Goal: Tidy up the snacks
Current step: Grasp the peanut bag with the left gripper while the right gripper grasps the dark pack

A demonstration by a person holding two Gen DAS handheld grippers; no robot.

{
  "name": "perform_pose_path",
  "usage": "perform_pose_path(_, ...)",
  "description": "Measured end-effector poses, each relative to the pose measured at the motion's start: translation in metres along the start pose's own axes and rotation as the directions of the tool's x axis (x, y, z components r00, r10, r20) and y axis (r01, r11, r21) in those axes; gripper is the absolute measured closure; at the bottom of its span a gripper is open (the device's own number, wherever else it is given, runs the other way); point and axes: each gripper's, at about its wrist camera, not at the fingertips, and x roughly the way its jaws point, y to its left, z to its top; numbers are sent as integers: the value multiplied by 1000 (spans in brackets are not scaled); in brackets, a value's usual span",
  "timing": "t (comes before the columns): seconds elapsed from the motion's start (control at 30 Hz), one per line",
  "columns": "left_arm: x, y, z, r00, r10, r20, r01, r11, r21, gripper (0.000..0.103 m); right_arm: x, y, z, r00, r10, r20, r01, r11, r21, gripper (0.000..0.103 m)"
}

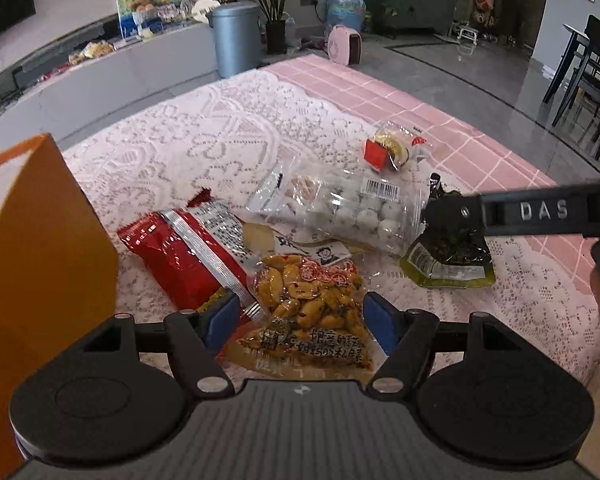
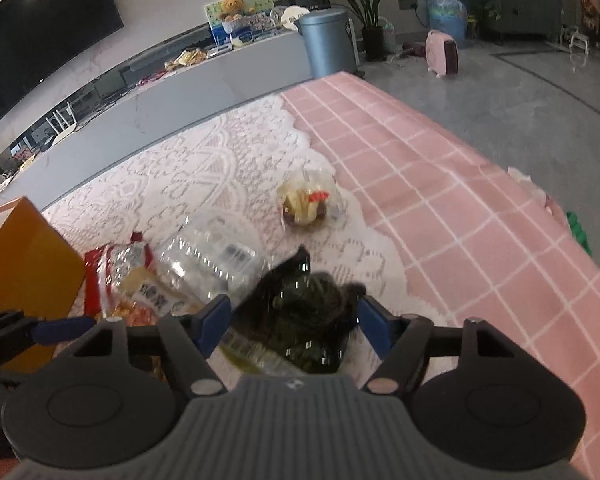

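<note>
Hovering wide open, left tool (image 1: 300, 322) straddling the yellow peanut packet (image 1: 310, 304) on the lace-covered counter (image 1: 188, 148), pads clear of it. Hanging open too, right tool (image 2: 292, 322) flanking the dark green packet (image 2: 308, 320), contact blurred.

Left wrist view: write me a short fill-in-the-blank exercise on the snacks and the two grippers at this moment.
1. The left gripper frames the packet of yellow ____.
2. The tall paper bag at the left edge is ____ in colour.
3. The right gripper frames a dark ____ packet.
4. The snacks lie on a white ____ cloth over a pink checked one.

Missing words: beans; orange; green; lace
</note>
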Motion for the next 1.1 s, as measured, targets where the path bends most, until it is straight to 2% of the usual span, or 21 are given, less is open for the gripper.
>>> perform_pose_path(0.1,6,0,0,1000,6,-20,-6,1000,-10,21,7,1,3,1000,15,-6,-15,1000,5,32)
perform_pose_path(0.27,9,0,4,999,10,-34,-12,998,-62,24,20,0,1,999,-7,-36,7,1000,5,34)
perform_pose_path(0.47,11,-7,4,999,47,-26,-48,998,-47,20,26,8,-5,998,-50,-50,46,996,-72,36)
perform_pose_path(0.53,11,-8,3,998,52,-24,-53,997,-50,20,25,7,-6,997,-56,-45,53,996,-72,46)
perform_pose_path(0.57,11,-9,3,998,56,-22,-57,997,-48,20,25,7,-6,997,-58,-44,55,996,-70,46)
perform_pose_path(0.6,11,-11,2,998,64,-18,-64,997,-43,20,24,6,-6,997,-57,-43,54,996,-69,59)
perform_pose_path(0.63,10,-12,2,997,71,-13,-72,997,-35,20,23,7,-7,997,-72,-36,69,995,-76,65)
perform_pose_path(0.7,9,-16,1,996,88,-6,-88,996,-18,20,22,7,-8,996,-75,-37,72,994,-82,65)
perform_pose_path(0.83,9,-14,1,997,81,-8,-82,996,-42,20,17,2,-9,997,-54,-50,52,997,-51,66)
perform_pose_path(1.0,10,-19,0,994,111,-3,-111,994,-8,14,7,0,-14,997,27,-69,-26,1000,15,66)
perform_pose_path(1.1,9,-18,-1,994,108,-2,-108,994,-13,14,10,7,-16,996,8,-84,-9,1000,-14,66)
